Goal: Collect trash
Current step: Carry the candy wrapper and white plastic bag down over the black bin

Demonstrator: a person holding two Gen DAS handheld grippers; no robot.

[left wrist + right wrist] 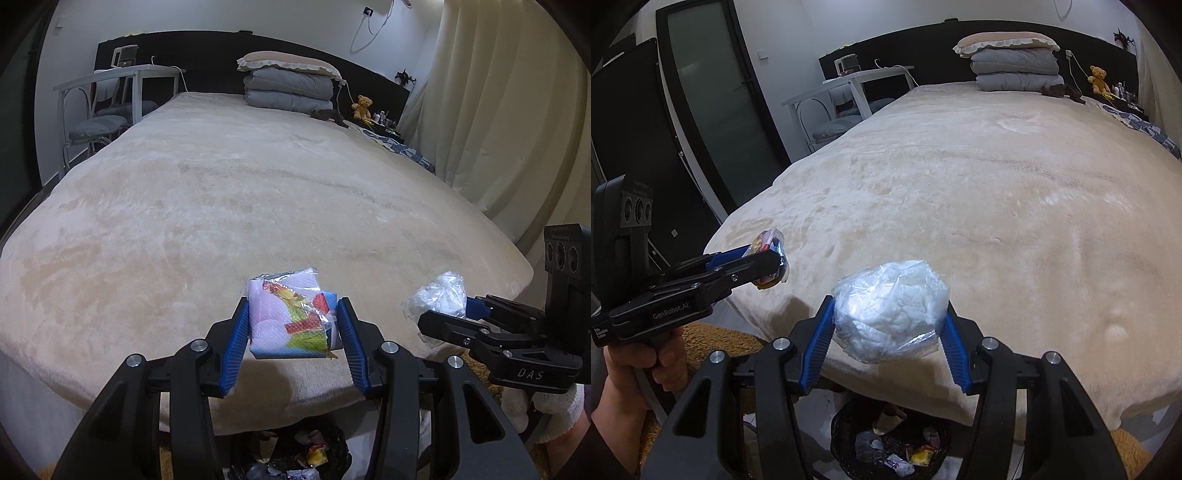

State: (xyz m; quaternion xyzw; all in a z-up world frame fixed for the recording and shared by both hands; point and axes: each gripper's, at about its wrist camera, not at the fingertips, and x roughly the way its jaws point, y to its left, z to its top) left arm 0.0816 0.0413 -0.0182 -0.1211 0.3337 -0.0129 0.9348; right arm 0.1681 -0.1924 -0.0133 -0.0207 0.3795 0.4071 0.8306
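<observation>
Two grippers are in view, each with one piece of trash, both held in the air over the near edge of the bed [258, 192] and above a bin on the floor. The left gripper [293, 332] has its blue pads pressed against both sides of a crumpled colourful wrapper [291, 314], jaws only partly apart; the print on the wrapper is too creased to read. The right gripper [890, 328] is clamped the same way on a clear plastic bag [890, 310] balled around something white, and what that white stuff is cannot be made out. The black-lined trash bin [890, 443] is half hidden behind the gripper bodies and cut off by the lower picture edge; several scraps lie inside it, including a yellow one, but their count is unclear. At the head of the bed sit one pillow [288, 61] on a folded grey quilt [290, 90] and one teddy bear [362, 106]; the small items beside the bear are too tiny to identify. The bare hand [646, 369] grips the left gripper's handle.
</observation>
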